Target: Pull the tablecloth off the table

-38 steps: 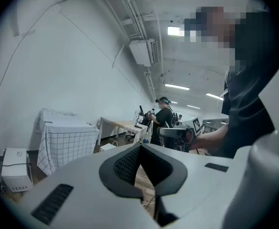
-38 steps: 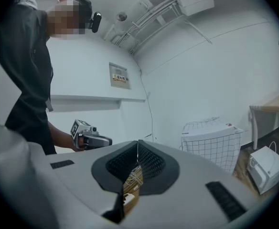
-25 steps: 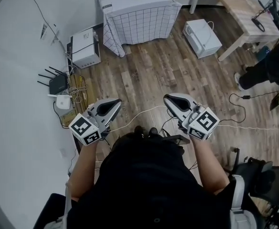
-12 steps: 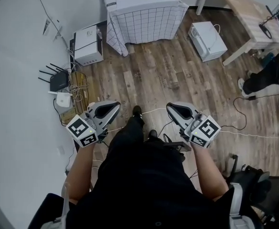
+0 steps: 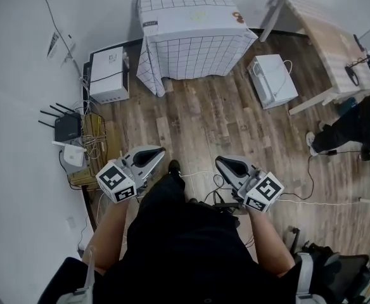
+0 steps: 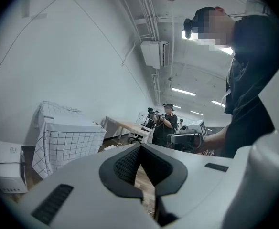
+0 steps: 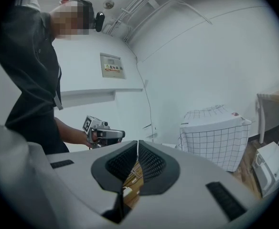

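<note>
My left gripper [image 5: 160,151] is clenched: the jaws meet tip to tip with nothing between them. My right gripper [image 5: 221,162] is likewise clenched and empty. I hold both low in front of my body, apart from each other, with the jaws pointing toward the far wall.

The tablecloth [image 5: 191,40], white with a dark grid, lies draped over the table against that wall and hides it completely. Its edges hang down close to the wooden floor [image 5: 204,116]. Neither gripper touches the cloth, which stands well ahead of both.

A white box [image 5: 107,73] stands left of the cloth. A white appliance [image 5: 272,80] lies on the floor to its right, beside a wooden desk [image 5: 321,40].
</note>
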A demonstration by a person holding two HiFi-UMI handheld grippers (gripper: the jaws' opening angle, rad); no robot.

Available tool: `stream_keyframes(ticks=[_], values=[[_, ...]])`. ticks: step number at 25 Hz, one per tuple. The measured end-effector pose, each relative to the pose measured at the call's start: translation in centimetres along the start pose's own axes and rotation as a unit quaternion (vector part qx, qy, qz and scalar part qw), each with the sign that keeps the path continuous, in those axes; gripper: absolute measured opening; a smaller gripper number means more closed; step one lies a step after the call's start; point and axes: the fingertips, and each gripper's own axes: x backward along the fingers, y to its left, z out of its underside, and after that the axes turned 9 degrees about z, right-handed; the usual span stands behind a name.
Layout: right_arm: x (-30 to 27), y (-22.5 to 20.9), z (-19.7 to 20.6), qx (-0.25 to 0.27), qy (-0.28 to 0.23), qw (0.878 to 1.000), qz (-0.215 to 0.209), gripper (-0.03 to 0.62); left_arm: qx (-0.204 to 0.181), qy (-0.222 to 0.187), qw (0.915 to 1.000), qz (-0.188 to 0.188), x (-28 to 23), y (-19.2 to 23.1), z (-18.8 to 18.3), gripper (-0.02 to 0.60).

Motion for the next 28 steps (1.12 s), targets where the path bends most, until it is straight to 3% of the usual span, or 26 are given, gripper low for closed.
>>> stream_keyframes(ticks=[5,11,20,28], values=[[-6.4,-2.9,-2.4,0.002,0.018,1.000,0.003,0.023,0.011,-0.007,0.9999,0.009,-0.2,7.1,-2.1,0.011],[-12.5,-6.8,-6.1,0.026,-0.005,1.000,0.018,0.023,0.007,-0.008,0.9993,0.036,-1.1,14.2,-4.8,0.011],[-16.1,-12.8,-12.7,0.039,-0.046,0.998,0.035,0.023,0.004,-0.009,0.9993,0.035,-3.8,20.0,-6.9,0.011],[-20.2,-20.5,-14.0,0.034,-0.044,0.998,0.009,0.023,-0.002,-0.002,0.9997,0.023,-9.8,25.6,-8.7,0.011]])
